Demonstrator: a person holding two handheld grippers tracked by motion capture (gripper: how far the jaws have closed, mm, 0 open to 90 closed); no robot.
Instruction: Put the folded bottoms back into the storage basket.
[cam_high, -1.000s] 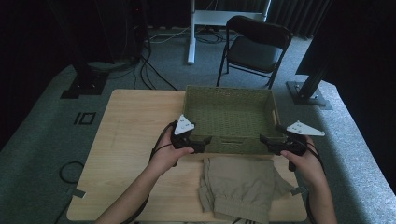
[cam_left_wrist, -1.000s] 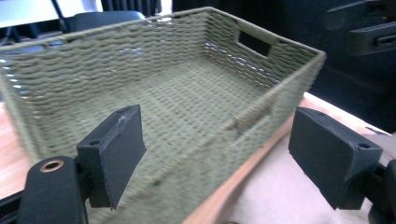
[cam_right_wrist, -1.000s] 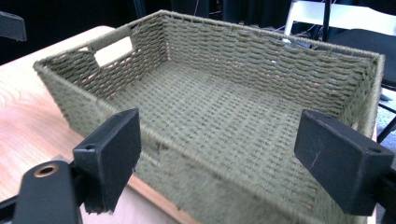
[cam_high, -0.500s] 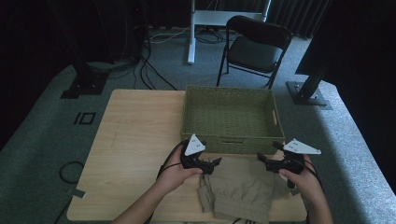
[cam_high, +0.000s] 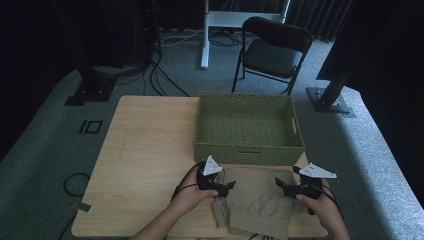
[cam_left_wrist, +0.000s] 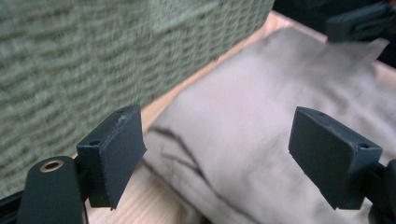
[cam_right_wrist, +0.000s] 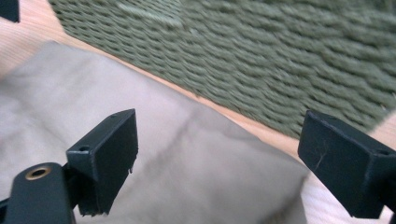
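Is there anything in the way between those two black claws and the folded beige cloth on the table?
Nothing visible. The left gripper and right gripper hang open over the two sides of the folded cloth, with bare fabric between their jaws. The woven basket stands just beyond the cloth, not between it and the grippers.

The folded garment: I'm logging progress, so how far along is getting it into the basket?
Done: the garment lies folded on the table in front of the empty basket. In hand: left gripper and right gripper sit open at its two sides, nothing gripped. Left: grasp, lift, place inside.
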